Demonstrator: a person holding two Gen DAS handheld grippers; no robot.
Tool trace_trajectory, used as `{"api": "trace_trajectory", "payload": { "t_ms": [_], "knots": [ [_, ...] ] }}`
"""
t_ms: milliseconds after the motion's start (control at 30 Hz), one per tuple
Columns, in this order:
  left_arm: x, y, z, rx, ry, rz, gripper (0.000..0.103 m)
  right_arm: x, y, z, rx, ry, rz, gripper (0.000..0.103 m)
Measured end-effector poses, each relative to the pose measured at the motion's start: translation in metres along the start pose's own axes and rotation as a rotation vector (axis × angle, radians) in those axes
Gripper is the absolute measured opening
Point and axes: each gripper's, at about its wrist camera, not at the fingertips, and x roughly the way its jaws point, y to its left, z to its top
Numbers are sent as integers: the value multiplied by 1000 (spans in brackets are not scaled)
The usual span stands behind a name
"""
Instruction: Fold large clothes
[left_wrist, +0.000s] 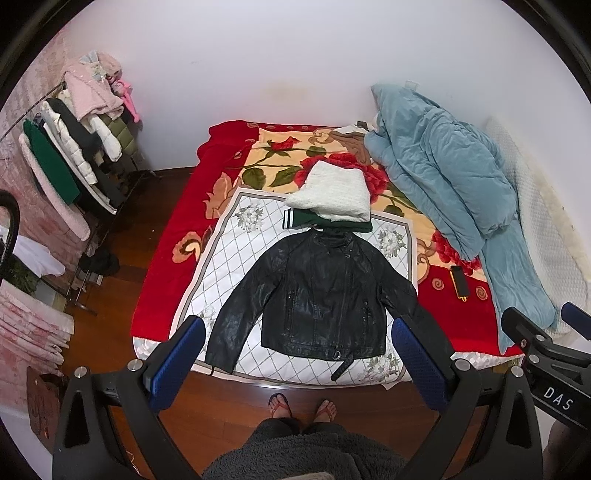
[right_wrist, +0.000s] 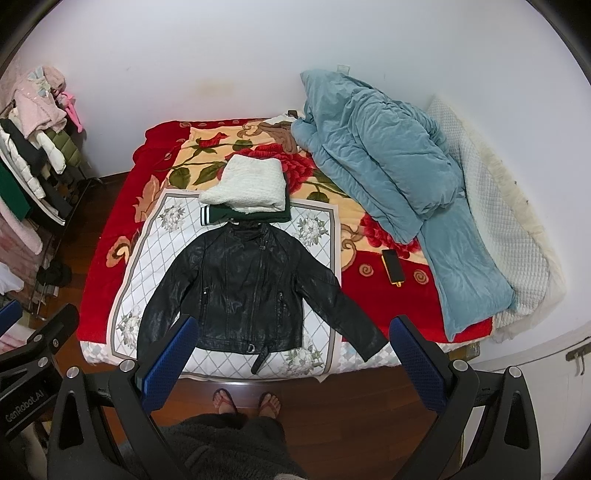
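Both grippers, left gripper (left_wrist: 295, 363) and right gripper (right_wrist: 293, 363), hang spread and empty above the bed's (right_wrist: 369, 299) near edge (feet below); jacket (right_wrist: 243, 291) lies flat ahead, collar away, each sleeve nearest its own-side gripper.

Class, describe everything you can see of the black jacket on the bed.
The black jacket looks like shiny, creased leather. It lies flat and face up on the white patterned cloth, collar toward the wall, both sleeves spread outward. It has a diagonal front zip, two zipped pockets and a hem belt with a ring buckle. Its collar reaches the folded green garment.
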Motion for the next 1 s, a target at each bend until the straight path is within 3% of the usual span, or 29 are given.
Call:
{"api": "trace_trajectory", "payload": {
  "t_ms": [200,400,500,567,733,1000],
  "knots": [
    [58,-8,14,91,-56,62,103,46,-7,0,58,-35,-13,103],
    [154,-12,14,161,-52,138,103,167,-58,-18,308,160,-24,103],
    [207,-20,13,177,-25,177,103,237,-91,-42,398,233,-92,103],
    [244,-28,12,183,2,211,103,285,-114,-64,475,280,-113,97],
    [325,-56,6,184,65,285,103,406,-180,-131,775,387,17,77],
    [465,-110,-31,203,227,313,103,579,-249,-248,1221,435,126,77]
  ]
}}
